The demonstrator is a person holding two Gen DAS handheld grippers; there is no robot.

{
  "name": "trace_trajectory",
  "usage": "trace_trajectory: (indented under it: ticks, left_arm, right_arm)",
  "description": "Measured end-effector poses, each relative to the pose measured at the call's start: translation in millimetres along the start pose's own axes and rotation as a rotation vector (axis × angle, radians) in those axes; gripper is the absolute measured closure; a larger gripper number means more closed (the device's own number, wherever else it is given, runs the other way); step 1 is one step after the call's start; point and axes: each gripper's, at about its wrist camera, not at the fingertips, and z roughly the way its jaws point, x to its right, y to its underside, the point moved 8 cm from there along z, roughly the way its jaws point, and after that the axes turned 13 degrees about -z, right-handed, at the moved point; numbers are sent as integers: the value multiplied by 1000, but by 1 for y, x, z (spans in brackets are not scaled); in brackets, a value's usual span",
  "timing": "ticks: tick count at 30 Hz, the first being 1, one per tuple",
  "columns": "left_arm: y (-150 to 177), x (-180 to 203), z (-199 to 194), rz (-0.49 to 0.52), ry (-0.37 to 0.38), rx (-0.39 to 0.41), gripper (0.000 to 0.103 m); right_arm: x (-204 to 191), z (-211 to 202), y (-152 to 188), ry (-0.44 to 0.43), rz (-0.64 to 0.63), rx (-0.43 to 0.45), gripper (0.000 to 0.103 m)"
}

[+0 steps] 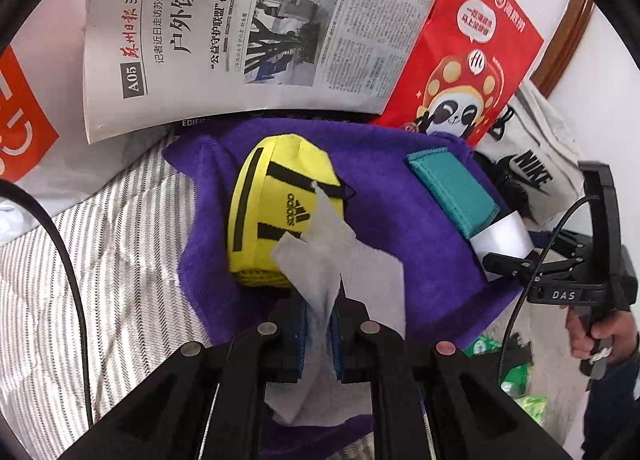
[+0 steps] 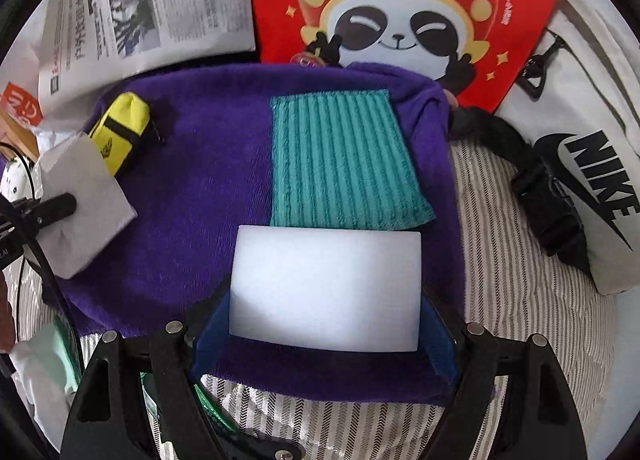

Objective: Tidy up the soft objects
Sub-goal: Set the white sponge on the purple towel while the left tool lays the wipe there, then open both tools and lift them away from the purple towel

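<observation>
Left wrist view: left hand-held gripper [image 1: 320, 324] pinches a white tissue [image 1: 340, 256] over the purple towel [image 1: 400, 212].
Right hand-held gripper [image 2: 324, 340] clasps a white foam block [image 2: 326, 288] beside the teal cloth [image 2: 344, 160].

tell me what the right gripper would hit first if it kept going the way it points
Probably the purple towel: the right gripper already straddles the white foam block lying on it. Further ahead lies the teal cloth. Depth is uncertain.
</observation>
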Motion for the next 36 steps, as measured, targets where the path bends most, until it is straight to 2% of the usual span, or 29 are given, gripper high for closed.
trace_trajectory:
  ticks: [13,16,18,25,26,27,34,36]
  left_arm:
    - [4,-2,9,-20,30,-33,91]
    - [6,-1,6,-32,65,-51,78]
    - [6,1,3,-41,64,-51,62]
    - [12,9,-10,-28,41,-60,43]
    - [13,10,-12,-26,33,-60,37]
    - [14,9,-14,-22,12,-58,35]
    - [19,7,-37,-31,-15,-47,35]
    - [22,6,-48,-30,-24,-39,35]
  right_arm:
    - [2,11,6,-36,32,-11,20]
    - [2,15,6,-20,-8,-9,19]
    - [3,14,6,-25,-8,-8,17]
    - [4,-4,-1,-11,-27,7,10]
    - [5,-7,-1,-5,-26,12,10]
    - [7,-11,-1,0,-22,17,10]
    - [19,-52,-3,7,7,69,10]
    - [9,-62,1,6,18,86,10]
